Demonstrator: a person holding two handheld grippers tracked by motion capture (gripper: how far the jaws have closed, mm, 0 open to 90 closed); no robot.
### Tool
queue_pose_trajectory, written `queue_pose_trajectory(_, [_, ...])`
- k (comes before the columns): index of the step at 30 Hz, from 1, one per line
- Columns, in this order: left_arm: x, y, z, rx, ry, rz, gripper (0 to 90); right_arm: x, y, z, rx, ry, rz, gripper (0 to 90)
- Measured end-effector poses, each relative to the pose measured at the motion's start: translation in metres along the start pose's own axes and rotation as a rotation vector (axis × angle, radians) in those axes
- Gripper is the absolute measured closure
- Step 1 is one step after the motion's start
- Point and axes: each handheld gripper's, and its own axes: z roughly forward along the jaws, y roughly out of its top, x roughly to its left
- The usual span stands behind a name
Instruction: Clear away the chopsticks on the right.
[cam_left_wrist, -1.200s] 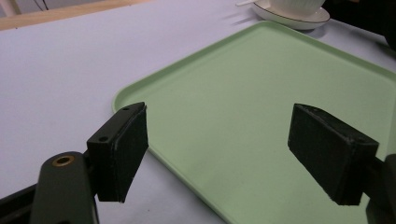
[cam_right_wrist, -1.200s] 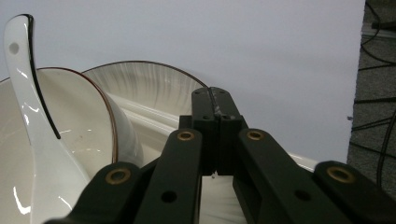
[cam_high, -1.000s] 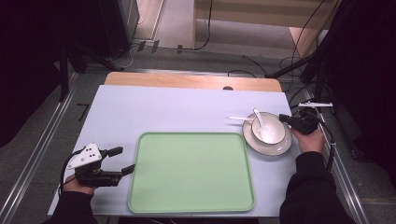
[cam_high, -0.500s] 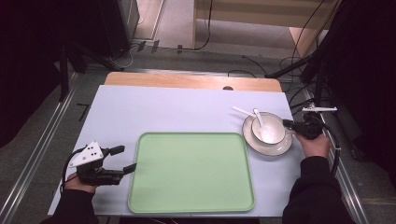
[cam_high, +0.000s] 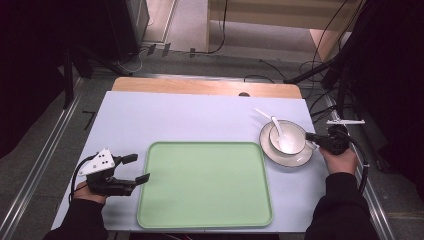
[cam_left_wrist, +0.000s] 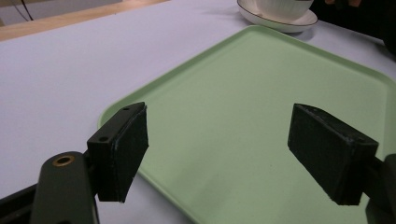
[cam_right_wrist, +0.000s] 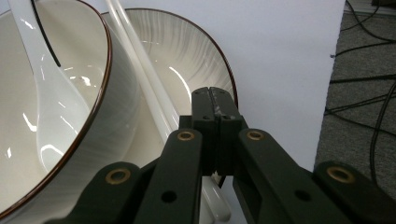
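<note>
A white bowl (cam_high: 289, 142) with a white spoon (cam_high: 278, 129) in it stands on a dark-rimmed plate (cam_high: 296, 161) at the table's right. A long white stick (cam_high: 261, 114) lies on the plate beside the bowl and juts out to the back left. My right gripper (cam_high: 310, 136) is shut at the plate's right rim. In the right gripper view its pads (cam_right_wrist: 215, 100) meet above the plate (cam_right_wrist: 187, 51), with the stick (cam_right_wrist: 140, 60) running under them past the bowl (cam_right_wrist: 70, 93). My left gripper (cam_high: 140, 168) is open at the left edge of the green tray (cam_high: 205, 182), jaws (cam_left_wrist: 224, 144) wide over the tray's corner (cam_left_wrist: 261, 84).
The table has a pale lilac cover (cam_high: 190, 120) and a wooden strip (cam_high: 200, 87) at the back. Cables (cam_high: 320, 100) lie on the floor behind and to the right. Metal rails (cam_high: 45, 150) run along the left side.
The white stick's far end has swung from pointing left toward the back. My right hand has shifted slightly to the right beside the plate. The left gripper has stayed put.
</note>
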Motion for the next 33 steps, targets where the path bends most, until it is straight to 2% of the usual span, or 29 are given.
queue_pose_trajectory(3, [0.0,0.001,0.001,0.001,-0.005,0.004,20.4,0.0,-0.001,-0.002,-0.004,-0.004,-0.002,88.9])
queue_pose_trajectory(6, [0.0,0.001,0.001,-0.002,-0.005,0.004,20.3,0.0,-0.001,-0.005,-0.018,0.004,0.0,84.3])
queue_pose_trajectory(11, [0.0,0.001,0.001,0.004,0.0,0.003,20.3,0.002,0.001,-0.015,-0.049,-0.006,-0.034,72.5])
queue_pose_trajectory(12, [0.0,0.001,0.001,0.004,0.0,0.003,20.3,0.002,0.001,-0.015,-0.049,-0.006,-0.034,72.5])
queue_pose_trajectory(13, [0.0,0.001,0.001,0.004,0.0,0.003,20.3,0.002,0.002,-0.017,-0.049,-0.009,-0.044,66.8])
queue_pose_trajectory(16, [-0.001,0.001,0.001,0.006,0.001,0.005,20.3,0.003,0.002,-0.017,-0.049,-0.001,-0.055,65.3])
queue_pose_trajectory(24, [-0.001,0.001,0.001,0.007,0.001,0.005,20.3,0.008,0.002,-0.008,0.006,0.007,-0.089,74.9])
queue_pose_trajectory(33, [-0.001,0.001,0.001,0.006,0.002,0.005,20.3,0.007,0.002,-0.006,0.011,0.007,-0.083,79.8])
